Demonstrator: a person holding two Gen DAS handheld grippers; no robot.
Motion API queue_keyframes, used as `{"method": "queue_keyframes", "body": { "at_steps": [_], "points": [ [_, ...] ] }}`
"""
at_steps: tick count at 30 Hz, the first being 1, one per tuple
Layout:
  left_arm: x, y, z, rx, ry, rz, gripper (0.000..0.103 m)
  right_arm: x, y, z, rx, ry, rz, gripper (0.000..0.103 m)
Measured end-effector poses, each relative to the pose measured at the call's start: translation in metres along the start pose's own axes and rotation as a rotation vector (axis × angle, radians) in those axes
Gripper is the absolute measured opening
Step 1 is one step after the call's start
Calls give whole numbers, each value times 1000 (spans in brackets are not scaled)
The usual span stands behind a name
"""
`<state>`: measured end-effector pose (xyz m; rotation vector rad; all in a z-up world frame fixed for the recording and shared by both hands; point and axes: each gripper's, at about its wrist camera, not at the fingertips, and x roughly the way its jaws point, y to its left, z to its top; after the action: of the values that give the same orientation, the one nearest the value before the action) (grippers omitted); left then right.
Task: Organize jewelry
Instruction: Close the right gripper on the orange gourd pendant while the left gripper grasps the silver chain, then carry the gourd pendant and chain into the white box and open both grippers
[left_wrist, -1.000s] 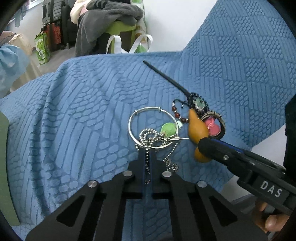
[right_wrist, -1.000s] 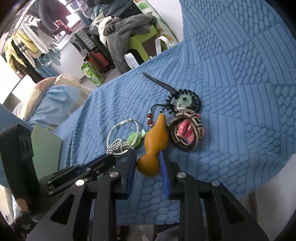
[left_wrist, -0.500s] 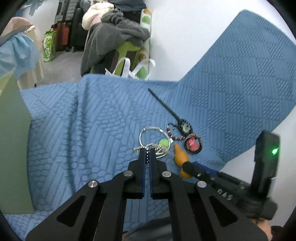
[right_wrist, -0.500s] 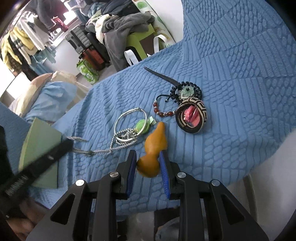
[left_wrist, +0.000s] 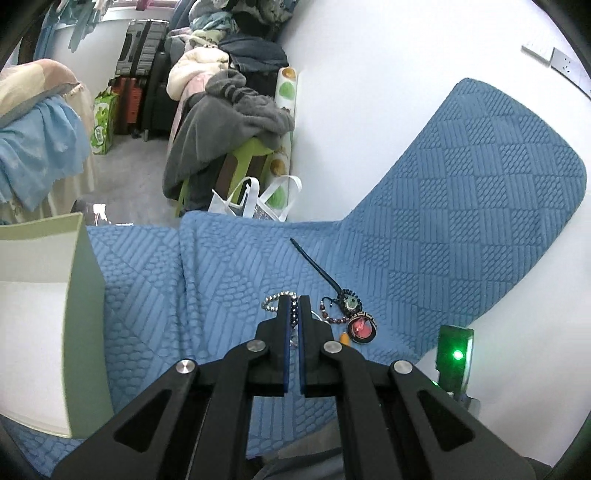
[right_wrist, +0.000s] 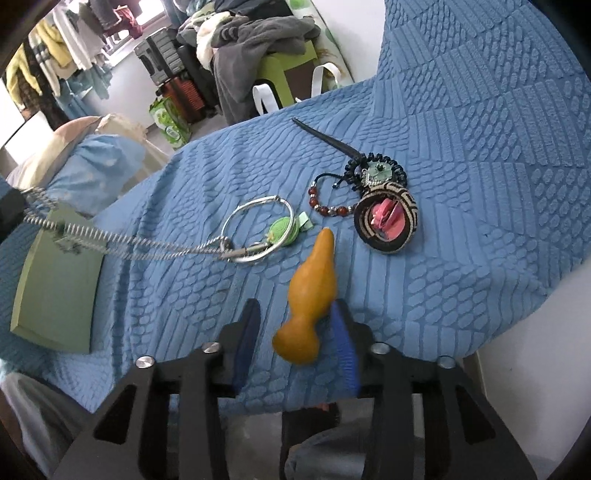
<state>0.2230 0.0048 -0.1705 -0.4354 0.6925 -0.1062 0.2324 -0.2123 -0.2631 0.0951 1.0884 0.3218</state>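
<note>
Blue textured cover (right_wrist: 480, 155) spreads over the bench, one part rising up against the white wall.

Pale green box (left_wrist: 74, 332) sits at the left end of the cover, white inside. In the right wrist view only its green side shows.

Left gripper (left_wrist: 294, 310): fingers clenched on the silver bead chain (right_wrist: 122, 245). A few beads show in the slit between the pads, and a loop of chain curls out to the left of the tips. From the right wrist view the chain runs in a raised line from the far left across to the silver bangle (right_wrist: 258, 229), its far end lying on the bangle's near rim. Whether it's hooked there, can't tell.

Right gripper (right_wrist: 295, 332): fingers opening, partway apart. Orange gourd pendant (right_wrist: 310, 295) lies between them, narrow tip pointing away toward the other pieces. Its side looks to be against the right pad (right_wrist: 345, 350); clear gap to the left pad. Not clamped.

Rest of the jewelry on the cover, past the gourd:
- round woven-rim piece with pink centre (right_wrist: 386, 221), just right of the gourd tip
- black beaded ring with a pale green centre (right_wrist: 376, 171), touching the woven piece on its far side
- dark red bead bracelet (right_wrist: 328, 206), between bangle and woven piece
- black hair stick (right_wrist: 325, 138), running from the beaded ring toward the far edge
- small green charm (right_wrist: 282, 230) inside the bangle's right side
</note>
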Motion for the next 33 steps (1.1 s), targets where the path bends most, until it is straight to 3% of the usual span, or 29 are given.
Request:
{"method": "queue_keyframes", "body": {
  "at_steps": [4,6,11,21,33],
  "points": [
    [-10,2,2,3,-16,-1,2,11,0,8,-4,-1,-55,38],
    [-13,3,2,4,-18,0,2,15,3,10,-14,2,-76,28],
    [-20,2,8,13,-11,7,2,11,16,14,-62,-16,-95,27],
    [-38,1,26,55,49,58,2,-36,59,30,-117,-72,-26,27],
    [-96,21,66,49,10,99,2,-88,143,70,-236,-123,128,27]
  ]
}}
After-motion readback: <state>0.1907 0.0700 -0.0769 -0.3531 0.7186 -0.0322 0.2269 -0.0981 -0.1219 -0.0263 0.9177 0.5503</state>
